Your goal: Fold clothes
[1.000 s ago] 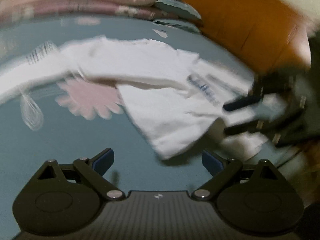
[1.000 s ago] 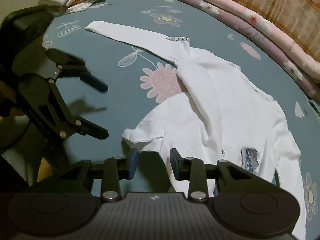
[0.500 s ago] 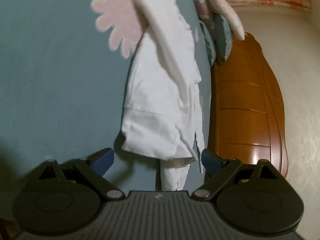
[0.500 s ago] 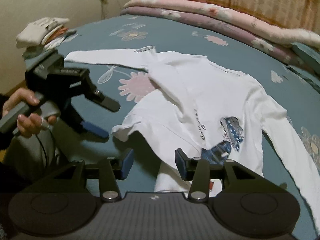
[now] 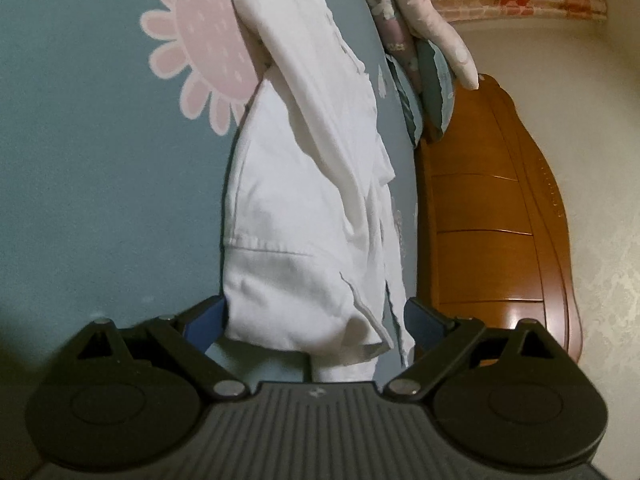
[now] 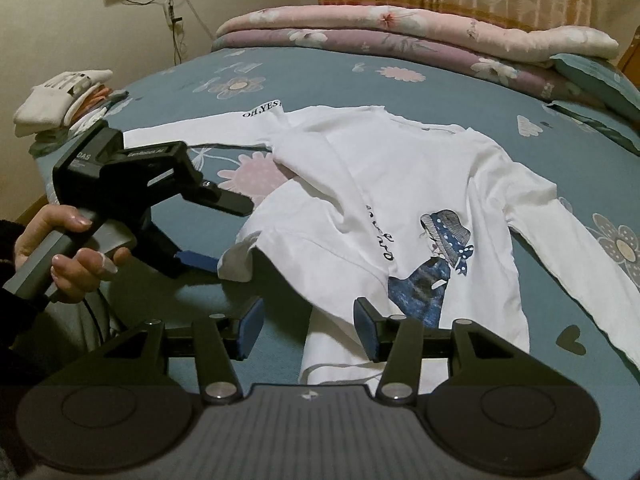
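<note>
1. The left gripper (image 5: 314,316) has its jaws wide apart around the white shirt's (image 5: 304,184) bunched hem.
2. The shirt lies on a blue bedsheet (image 5: 100,160) with a pink flower print.
3. A wooden bed frame (image 5: 492,216) stands to the right, beside folded quilts (image 5: 420,20).

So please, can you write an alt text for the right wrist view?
A white long-sleeved shirt with a blue girl print lies spread on a blue flowered bedsheet. The open right claw hovers at its hem, while the left claw, held in a hand, stands open at the shirt's corner.
</note>
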Available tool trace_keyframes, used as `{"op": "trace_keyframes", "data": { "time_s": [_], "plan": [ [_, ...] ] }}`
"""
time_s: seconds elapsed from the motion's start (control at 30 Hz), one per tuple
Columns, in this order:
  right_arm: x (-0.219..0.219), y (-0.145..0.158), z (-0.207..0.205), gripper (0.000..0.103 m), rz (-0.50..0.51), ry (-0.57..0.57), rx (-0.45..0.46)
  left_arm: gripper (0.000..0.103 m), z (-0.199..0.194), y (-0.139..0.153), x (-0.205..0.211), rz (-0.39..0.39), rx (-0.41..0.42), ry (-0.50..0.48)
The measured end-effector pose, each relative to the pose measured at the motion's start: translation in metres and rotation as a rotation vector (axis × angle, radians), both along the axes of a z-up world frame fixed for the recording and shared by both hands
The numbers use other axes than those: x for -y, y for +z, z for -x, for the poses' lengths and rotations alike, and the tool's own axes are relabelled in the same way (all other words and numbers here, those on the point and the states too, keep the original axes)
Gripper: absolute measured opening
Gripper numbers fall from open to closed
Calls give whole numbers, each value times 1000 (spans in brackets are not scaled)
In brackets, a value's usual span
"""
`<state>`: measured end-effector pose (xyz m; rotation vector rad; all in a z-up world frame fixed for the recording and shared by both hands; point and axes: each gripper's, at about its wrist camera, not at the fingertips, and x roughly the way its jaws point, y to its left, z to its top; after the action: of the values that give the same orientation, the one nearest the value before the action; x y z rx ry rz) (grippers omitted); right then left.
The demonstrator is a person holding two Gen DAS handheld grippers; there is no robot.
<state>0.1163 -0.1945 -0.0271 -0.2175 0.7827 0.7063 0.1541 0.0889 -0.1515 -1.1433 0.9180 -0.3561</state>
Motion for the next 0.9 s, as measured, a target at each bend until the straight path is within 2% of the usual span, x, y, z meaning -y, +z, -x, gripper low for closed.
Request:
{"op": "trace_keyframes", "data": {
  "time_s": [0.03, 0.07, 0.13, 0.27, 0.3, 0.43, 0.53, 0.67, 0.77, 0.83, 0.9],
  "plan": [
    [-1, 0, 0, 55, 5, 2, 5, 94, 3, 4, 0, -38, 7, -5],
    [-2, 1, 1, 55, 12, 5, 12, 94, 5, 11, 2, -108, 28, -20],
    [-4, 1, 1, 55, 26, 9, 24, 94, 10, 29, 8, -292, 93, -63],
    [-8, 3, 1, 55, 15, 10, 35, 94, 26, 68, 45, -795, 304, -239],
    [-8, 4, 1, 55, 9, 8, 39, 94, 30, 71, 55, -882, 351, -277],
    [-6, 2, 2, 58, -13, -15, 34, 95, 43, 68, 95, -1102, 497, -387],
    [-1, 1, 4, 58, -24, -39, 24, 95, 41, 55, 124, -1254, 566, -388],
    [9, 3, 8, 60, -28, -70, 27, 95, 38, 33, 150, -1480, 625, -336],
    [17, 4, 10, 60, -32, -92, 27, 96, 42, 28, 159, -1614, 661, -297],
    [22, 1, 9, 60, -36, -107, 21, 87, 44, 24, 162, -1720, 659, -280],
    [26, -2, 8, 60, -41, -117, 15, 83, 47, 23, 159, -1768, 637, -277]
  ]
}}
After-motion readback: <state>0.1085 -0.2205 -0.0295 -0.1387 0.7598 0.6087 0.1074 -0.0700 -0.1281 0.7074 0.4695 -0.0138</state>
